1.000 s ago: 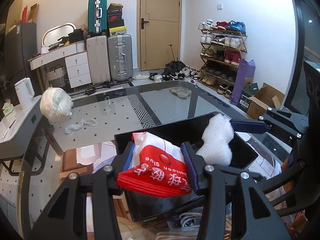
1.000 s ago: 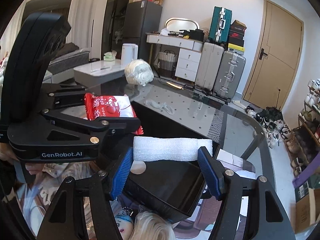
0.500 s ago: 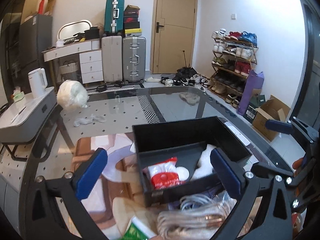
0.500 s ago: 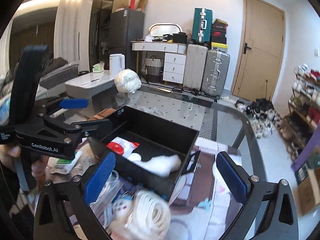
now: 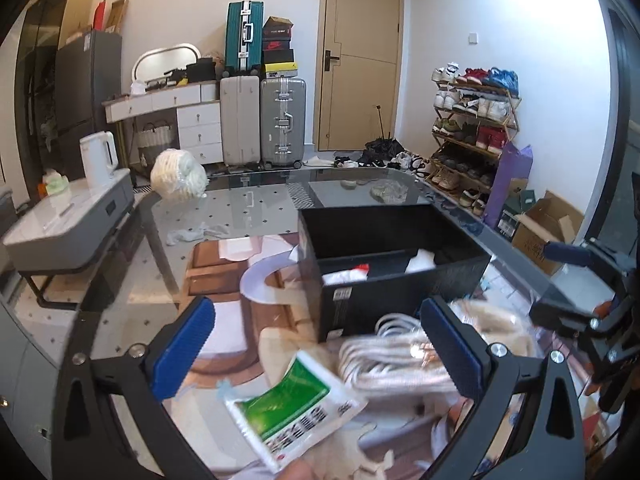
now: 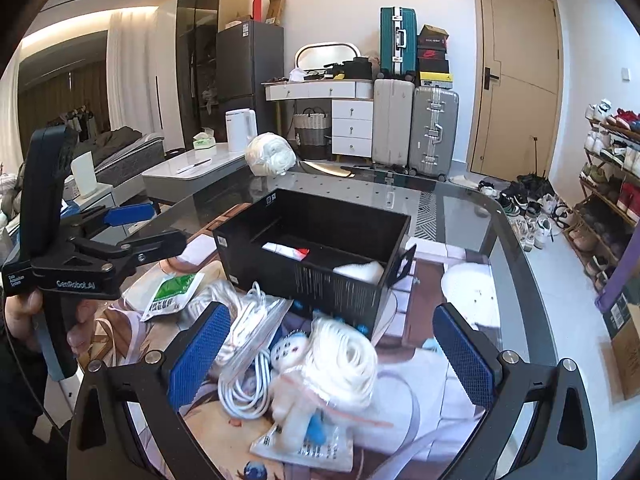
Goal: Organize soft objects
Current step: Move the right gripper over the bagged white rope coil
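Left wrist view: my left gripper [image 5: 320, 356] and right gripper [image 6: 332, 354] gape, released, with cable bundles [image 6: 244, 360] crowding the black box [image 6: 312, 248] near the glass table [image 6: 460, 200] edge.

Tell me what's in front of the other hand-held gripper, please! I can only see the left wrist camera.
Observer: A coil of white rope lies between the wide-open jaws of the right hand-held gripper. The pads touch nothing.
Operator: Is anything hiding next to the rope?
Observer: Yes, a small white soft toy lies against the coil on its left. It is too blurred to say what kind.
Operator: Who is holding my gripper?
Observer: A hand is wrapped around the handle of the left hand-held gripper, left of the black box.
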Action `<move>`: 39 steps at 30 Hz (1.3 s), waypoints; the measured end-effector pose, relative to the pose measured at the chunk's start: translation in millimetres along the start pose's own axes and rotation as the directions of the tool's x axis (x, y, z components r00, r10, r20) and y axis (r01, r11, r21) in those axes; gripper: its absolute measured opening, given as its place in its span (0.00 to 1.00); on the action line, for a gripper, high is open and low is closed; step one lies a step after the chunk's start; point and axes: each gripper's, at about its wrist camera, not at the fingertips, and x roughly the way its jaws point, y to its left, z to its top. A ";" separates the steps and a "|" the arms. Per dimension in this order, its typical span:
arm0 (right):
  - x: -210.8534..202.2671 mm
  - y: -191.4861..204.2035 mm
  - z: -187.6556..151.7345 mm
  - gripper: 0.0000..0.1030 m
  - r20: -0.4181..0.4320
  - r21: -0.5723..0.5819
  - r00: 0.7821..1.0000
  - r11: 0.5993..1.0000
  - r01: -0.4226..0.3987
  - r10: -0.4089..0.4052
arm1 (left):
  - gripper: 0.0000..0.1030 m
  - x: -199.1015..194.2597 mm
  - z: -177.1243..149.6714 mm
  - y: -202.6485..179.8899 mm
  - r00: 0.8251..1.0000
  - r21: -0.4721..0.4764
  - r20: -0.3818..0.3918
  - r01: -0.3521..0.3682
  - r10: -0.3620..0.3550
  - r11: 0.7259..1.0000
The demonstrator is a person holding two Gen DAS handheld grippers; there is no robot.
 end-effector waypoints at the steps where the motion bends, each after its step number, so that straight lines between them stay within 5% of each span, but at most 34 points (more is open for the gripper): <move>1: -1.2 0.1 -3.0 0.99 -0.001 0.006 1.000 1.000 0.002 -0.002 | 1.00 -2.1 -2.6 -1.0 1.000 0.009 0.000 -0.010 0.010 1.000; 17: -8.7 -5.1 -45.7 1.00 -0.084 0.053 0.996 0.999 -0.003 0.007 | 1.00 -13.2 -40.9 -8.6 0.999 0.034 -0.031 -0.021 0.022 0.999; 26: 8.8 2.6 -60.9 1.00 -0.173 0.030 0.984 0.999 -0.037 0.042 | 1.00 -4.2 -57.3 -6.8 0.994 0.050 -0.109 0.013 -0.008 0.999; 31: 18.0 0.1 -65.5 1.00 -0.207 0.059 0.977 0.998 -0.037 0.049 | 1.00 -0.2 -60.1 3.7 0.990 -0.013 -0.138 0.021 -0.023 1.000; 39: 4.0 -12.0 -52.3 1.00 -0.144 0.127 0.987 0.990 -0.059 0.078 | 1.00 3.4 -56.4 7.4 0.990 -0.009 -0.142 0.013 -0.014 1.000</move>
